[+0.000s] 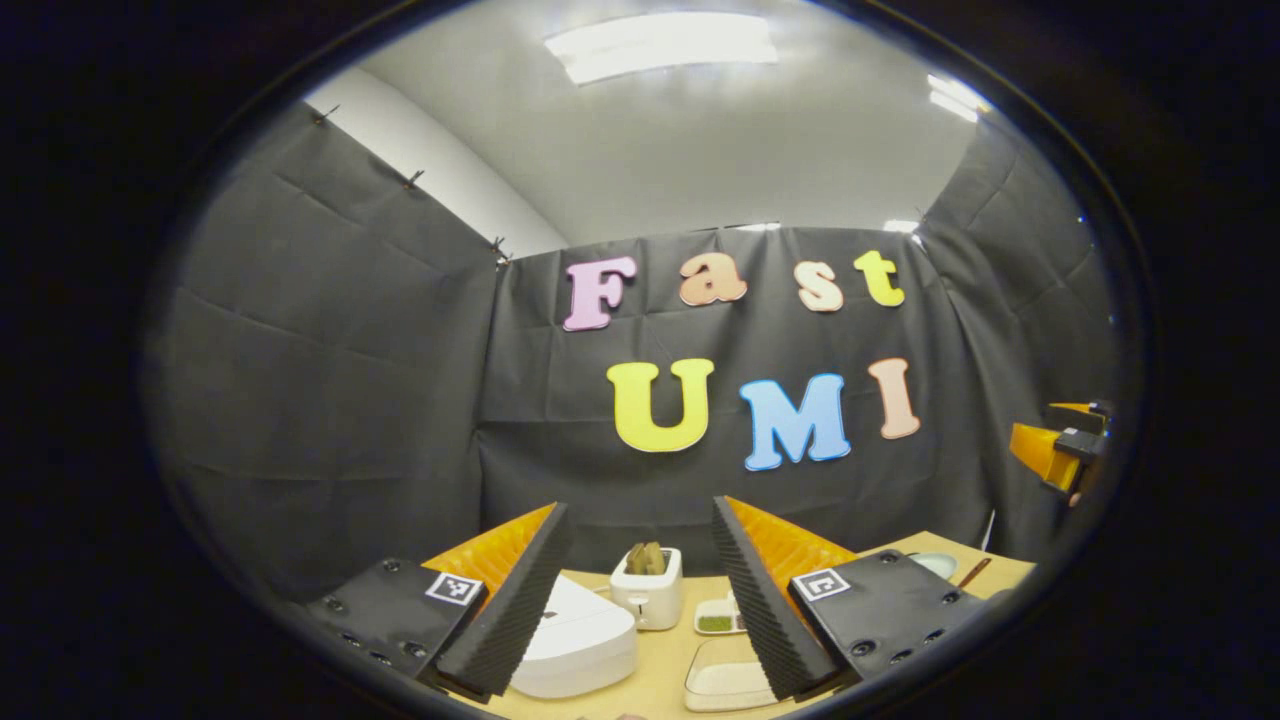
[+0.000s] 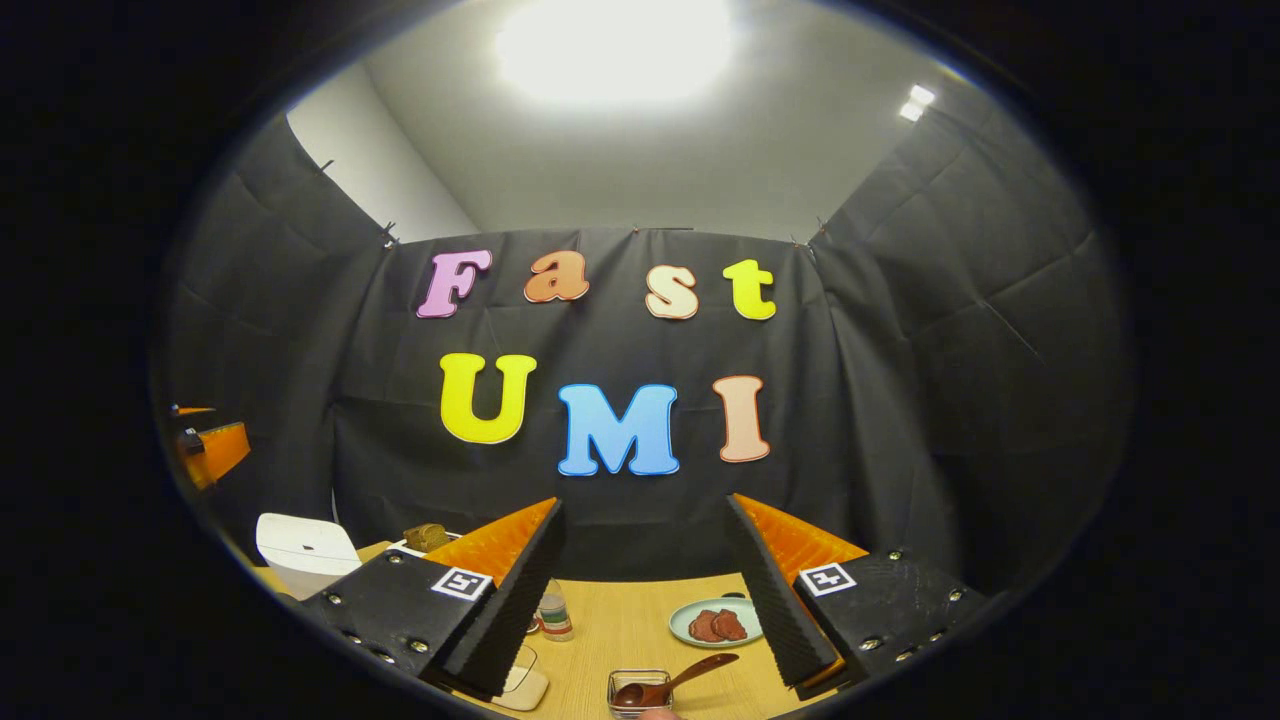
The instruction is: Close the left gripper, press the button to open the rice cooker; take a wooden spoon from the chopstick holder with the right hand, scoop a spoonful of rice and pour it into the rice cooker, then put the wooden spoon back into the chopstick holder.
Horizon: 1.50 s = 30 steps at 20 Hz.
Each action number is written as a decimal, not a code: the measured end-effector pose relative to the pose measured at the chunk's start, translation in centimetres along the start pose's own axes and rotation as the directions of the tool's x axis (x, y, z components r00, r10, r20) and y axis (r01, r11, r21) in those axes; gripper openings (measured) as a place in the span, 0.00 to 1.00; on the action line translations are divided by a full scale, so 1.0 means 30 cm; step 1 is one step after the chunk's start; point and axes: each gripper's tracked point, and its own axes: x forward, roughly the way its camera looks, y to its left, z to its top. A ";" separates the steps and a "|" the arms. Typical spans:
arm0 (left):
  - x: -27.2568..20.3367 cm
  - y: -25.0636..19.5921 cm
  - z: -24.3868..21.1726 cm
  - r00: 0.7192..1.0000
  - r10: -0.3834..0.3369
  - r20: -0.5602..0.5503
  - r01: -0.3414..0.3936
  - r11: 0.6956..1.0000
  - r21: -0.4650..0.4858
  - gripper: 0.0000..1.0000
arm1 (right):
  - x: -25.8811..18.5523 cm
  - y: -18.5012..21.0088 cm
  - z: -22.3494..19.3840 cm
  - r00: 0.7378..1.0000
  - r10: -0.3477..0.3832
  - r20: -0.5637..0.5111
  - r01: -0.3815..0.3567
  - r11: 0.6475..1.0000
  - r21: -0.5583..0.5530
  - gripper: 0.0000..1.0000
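Black-cloth booth, light wood worktop [image 1: 660, 670]. Left gripper [image 1: 640, 590] held high, jaws wide apart, nothing between them. Below it: white rice cooker [image 1: 575, 645], lid down, just beside a white toaster [image 1: 648, 590] with bread in the slots. Clear tray [image 1: 725, 680] in front, small dish of green stuff [image 1: 715, 622] behind it. Right gripper [image 2: 645, 590] also high, jaws apart, empty. Wooden spoon [image 2: 675, 683] sits in a small glass container [image 2: 640, 695] on the worktop, teal plate [image 2: 715, 622] near it.

Left gripper view: high over the table [image 1: 660, 670], facing the back wall between parted jaws. Right gripper view: likewise, rightward; both share the rice cooker [image 1: 575, 640].
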 end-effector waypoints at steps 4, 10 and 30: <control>0.000 0.006 0.003 1.000 0.002 -0.002 -0.002 1.000 -0.001 0.99 | 0.003 0.005 0.004 1.000 0.008 0.006 -0.008 1.000 -0.010 0.96; -0.008 0.002 0.007 1.000 -0.023 -0.003 0.023 1.000 0.019 0.81 | 0.012 0.018 -0.009 1.000 0.027 0.006 -0.027 1.000 0.005 0.96; 0.282 0.290 -0.371 0.976 -0.033 -0.214 0.021 0.998 -0.061 0.09 | 0.012 0.108 -0.058 0.999 -0.026 -0.038 0.025 1.000 -0.007 0.96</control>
